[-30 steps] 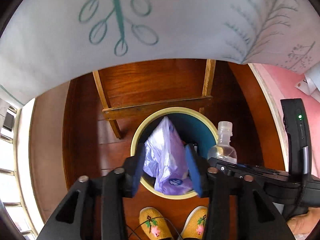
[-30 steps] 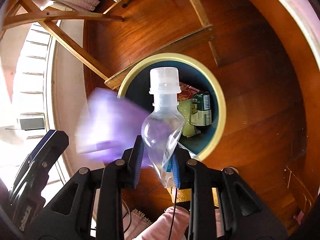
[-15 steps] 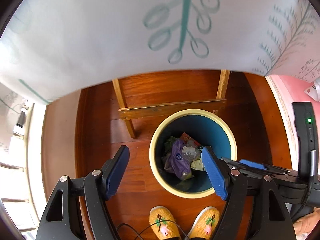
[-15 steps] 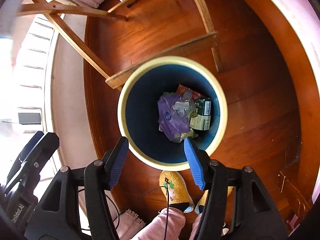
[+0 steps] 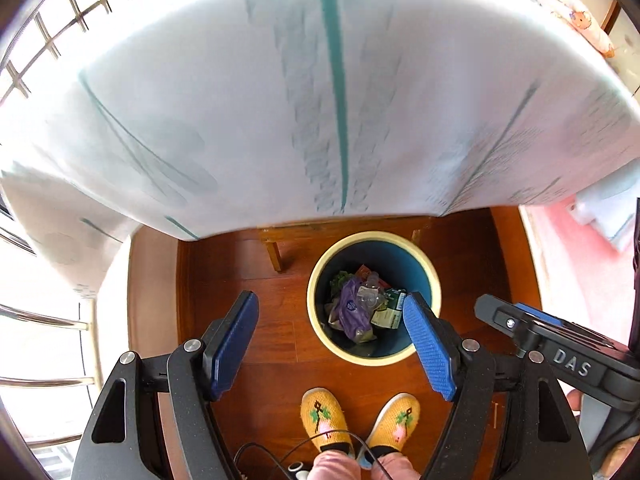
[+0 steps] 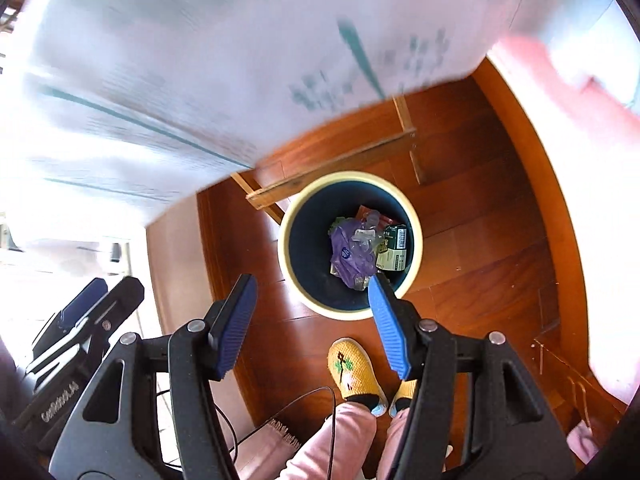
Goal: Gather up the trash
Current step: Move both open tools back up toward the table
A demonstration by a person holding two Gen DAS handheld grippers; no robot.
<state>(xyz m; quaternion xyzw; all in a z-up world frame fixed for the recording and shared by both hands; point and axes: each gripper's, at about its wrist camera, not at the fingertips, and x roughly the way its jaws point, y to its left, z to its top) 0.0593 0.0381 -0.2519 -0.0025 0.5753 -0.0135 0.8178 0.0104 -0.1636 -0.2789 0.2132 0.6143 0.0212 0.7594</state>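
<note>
Both the left gripper [image 5: 332,340] and right gripper [image 6: 312,322] hang spread, empty; the clear bottle [image 6: 362,240] lies in the bin [image 6: 288,236], cap toward twelve o'clock.

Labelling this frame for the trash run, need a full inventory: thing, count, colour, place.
bin: 1, cream rim, dark blue inside, on the wood floor in front of the feet
purple bag: 1, crumpled, inside the bin
clear bottle: 1, transparent, lying on the purple bag
green cartons: looks like 2, dark green and pale, right side of the bin
tablecloth: 1, white with teal print, blurred, above the bin
wooden frame: 1, light brown, under the tablecloth, behind the bin
floor: dark red-brown wood
pink surface: 1, right edge, kind unclear
slippers: 2, yellow knit, on the floor near the bin
left gripper: blue pads, open, empty
right gripper: blue pads, open, empty
</note>
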